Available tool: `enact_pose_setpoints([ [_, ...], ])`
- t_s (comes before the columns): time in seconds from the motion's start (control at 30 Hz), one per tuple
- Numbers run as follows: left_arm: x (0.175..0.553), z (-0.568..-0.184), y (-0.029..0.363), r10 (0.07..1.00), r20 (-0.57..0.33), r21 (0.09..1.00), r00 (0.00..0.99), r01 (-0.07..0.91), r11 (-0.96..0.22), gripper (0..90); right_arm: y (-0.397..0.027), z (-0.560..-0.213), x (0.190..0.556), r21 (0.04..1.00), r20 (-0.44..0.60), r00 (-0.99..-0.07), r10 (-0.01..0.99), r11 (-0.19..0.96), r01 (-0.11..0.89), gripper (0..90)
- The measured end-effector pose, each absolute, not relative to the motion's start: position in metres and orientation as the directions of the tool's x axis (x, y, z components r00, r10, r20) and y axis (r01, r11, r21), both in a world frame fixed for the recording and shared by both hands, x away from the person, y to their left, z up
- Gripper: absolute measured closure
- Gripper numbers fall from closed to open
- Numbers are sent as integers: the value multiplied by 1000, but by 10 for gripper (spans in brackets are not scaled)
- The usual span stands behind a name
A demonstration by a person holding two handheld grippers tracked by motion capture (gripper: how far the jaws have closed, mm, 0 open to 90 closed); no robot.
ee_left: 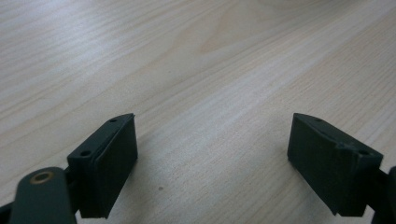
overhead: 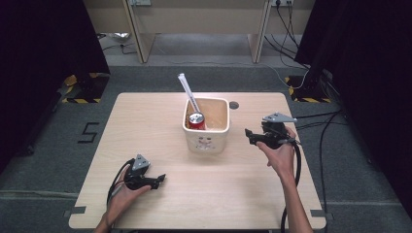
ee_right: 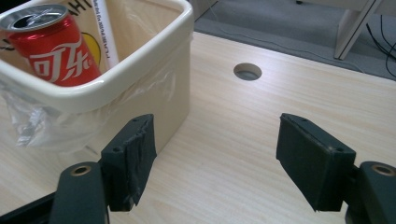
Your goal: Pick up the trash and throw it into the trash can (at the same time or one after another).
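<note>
This looks like a lab or test room: a bare wooden table (overhead: 145,126) stands on grey carpet (overhead: 43,160), with black curtains (overhead: 43,39) at both sides, yellow-black hazard tape (overhead: 80,100) on the floor and loose cables (overhead: 291,29) trailing to wall sockets.

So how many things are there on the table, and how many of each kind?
Cream bins: 1, the bin in the middle of the table.
Red cans: 1, the can standing in the bin.
White tubes: 1, the tube leaning out of the bin.
Hand-held grippers: 2, the left hand-held gripper and the right hand-held gripper, both open.
Total: 5
</note>
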State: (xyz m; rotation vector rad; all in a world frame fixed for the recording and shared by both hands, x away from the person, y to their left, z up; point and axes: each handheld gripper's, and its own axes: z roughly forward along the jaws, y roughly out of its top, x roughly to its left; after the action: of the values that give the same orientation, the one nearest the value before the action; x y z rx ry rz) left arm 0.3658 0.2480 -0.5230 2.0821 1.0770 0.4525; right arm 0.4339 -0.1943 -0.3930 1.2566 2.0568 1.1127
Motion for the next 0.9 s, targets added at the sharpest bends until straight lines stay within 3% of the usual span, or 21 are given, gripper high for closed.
enact_pose_setpoints([
  [0.5, 366, -523, 248, 807, -18, 742, 590, 549, -385, 152, -185, -403, 411, 818, -55, -496, 867, 323, 475, 278],
  [0.9, 366, -523, 248, 808, -22, 746, 588, 548, -379, 152, -182, -420, 399, 809, -40, -512, 858, 329, 487, 278],
])
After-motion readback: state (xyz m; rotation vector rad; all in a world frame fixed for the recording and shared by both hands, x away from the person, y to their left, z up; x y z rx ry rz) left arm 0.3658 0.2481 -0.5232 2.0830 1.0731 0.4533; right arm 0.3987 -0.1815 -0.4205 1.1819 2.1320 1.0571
